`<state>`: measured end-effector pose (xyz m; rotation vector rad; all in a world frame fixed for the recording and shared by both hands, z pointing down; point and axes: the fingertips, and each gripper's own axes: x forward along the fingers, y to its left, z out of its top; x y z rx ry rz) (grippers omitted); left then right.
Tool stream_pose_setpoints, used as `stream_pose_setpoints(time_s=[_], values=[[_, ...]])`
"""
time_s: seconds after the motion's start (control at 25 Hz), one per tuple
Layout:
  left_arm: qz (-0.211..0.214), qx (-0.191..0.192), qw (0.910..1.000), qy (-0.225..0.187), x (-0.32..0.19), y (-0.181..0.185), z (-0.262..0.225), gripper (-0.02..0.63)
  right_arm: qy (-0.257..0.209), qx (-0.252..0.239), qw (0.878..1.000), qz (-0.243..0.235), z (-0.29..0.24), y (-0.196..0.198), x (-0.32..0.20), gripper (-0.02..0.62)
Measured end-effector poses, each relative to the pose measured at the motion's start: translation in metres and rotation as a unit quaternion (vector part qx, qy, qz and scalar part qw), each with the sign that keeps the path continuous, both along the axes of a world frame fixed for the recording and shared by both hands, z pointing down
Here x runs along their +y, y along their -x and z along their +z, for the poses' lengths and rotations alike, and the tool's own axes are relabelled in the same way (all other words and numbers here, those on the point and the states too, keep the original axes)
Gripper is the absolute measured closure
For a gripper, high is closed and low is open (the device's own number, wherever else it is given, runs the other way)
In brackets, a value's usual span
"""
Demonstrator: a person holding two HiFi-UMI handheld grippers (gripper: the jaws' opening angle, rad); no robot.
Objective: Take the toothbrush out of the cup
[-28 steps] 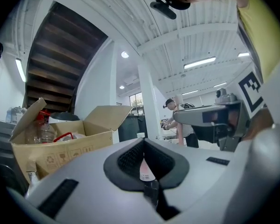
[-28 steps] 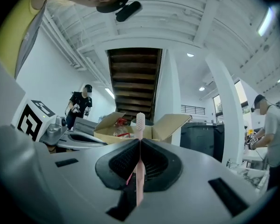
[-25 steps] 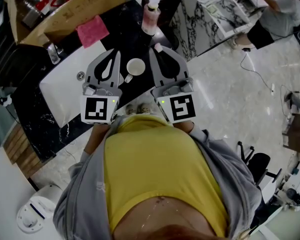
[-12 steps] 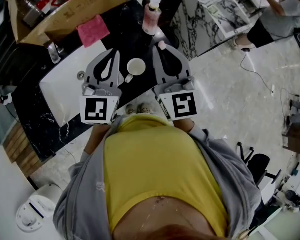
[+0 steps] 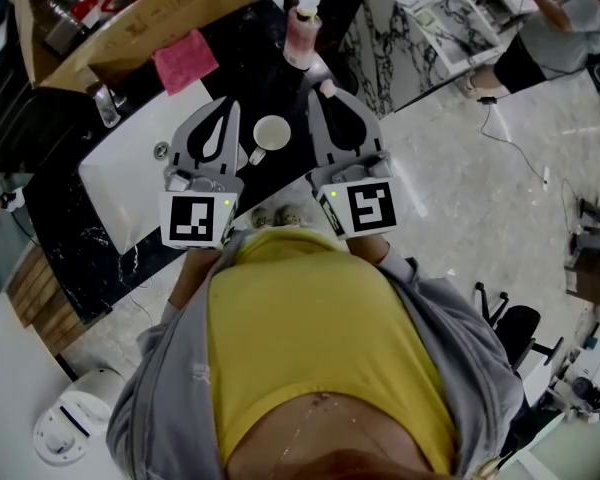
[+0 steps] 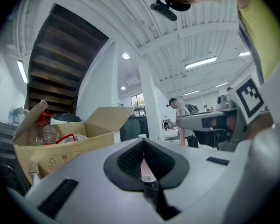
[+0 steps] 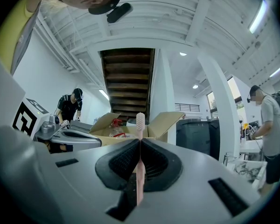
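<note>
A white cup (image 5: 271, 133) stands on the black counter (image 5: 250, 43), between my two grippers. My right gripper (image 5: 320, 94) is shut on a pink toothbrush (image 5: 327, 89), whose end pokes out past the jaw tips, right of the cup. In the right gripper view the toothbrush (image 7: 140, 125) stands upright between the shut jaws of the right gripper (image 7: 139, 141), bristle head on top. My left gripper (image 5: 230, 104) hovers left of the cup, over the sink edge, jaws together. In the left gripper view the left gripper (image 6: 143, 141) shows a narrow pinkish strip in the slit between the pads.
A white sink (image 5: 140, 173) with a faucet (image 5: 107, 106) lies under the left gripper. A pink cloth (image 5: 185, 60), a pink bottle with a white cap (image 5: 302, 30) and a cardboard box (image 5: 150, 13) sit at the counter's far side. People stand in the background.
My right gripper has shifted slightly right and away from the cup with the toothbrush in it. The left gripper and the cup have stayed put.
</note>
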<state>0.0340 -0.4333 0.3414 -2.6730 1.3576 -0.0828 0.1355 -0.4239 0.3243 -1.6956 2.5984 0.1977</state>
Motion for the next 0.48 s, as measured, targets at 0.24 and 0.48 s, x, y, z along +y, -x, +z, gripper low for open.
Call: stream_pose_setpoints(time_s=[0.24,0.48], values=[[-0.001,0.001,1.0000,0.003,0.0024,0.0010,0.0009,0.604,0.001,-0.004,1.000,-0.003,0.0007,0.0004,0.0016,0.574],[0.001,0.000,1.0000,0.002,0.0046,0.0012,0.0012,0.604,0.000,-0.002,1.000,-0.011,0.0020,0.0050,0.0028,0.574]])
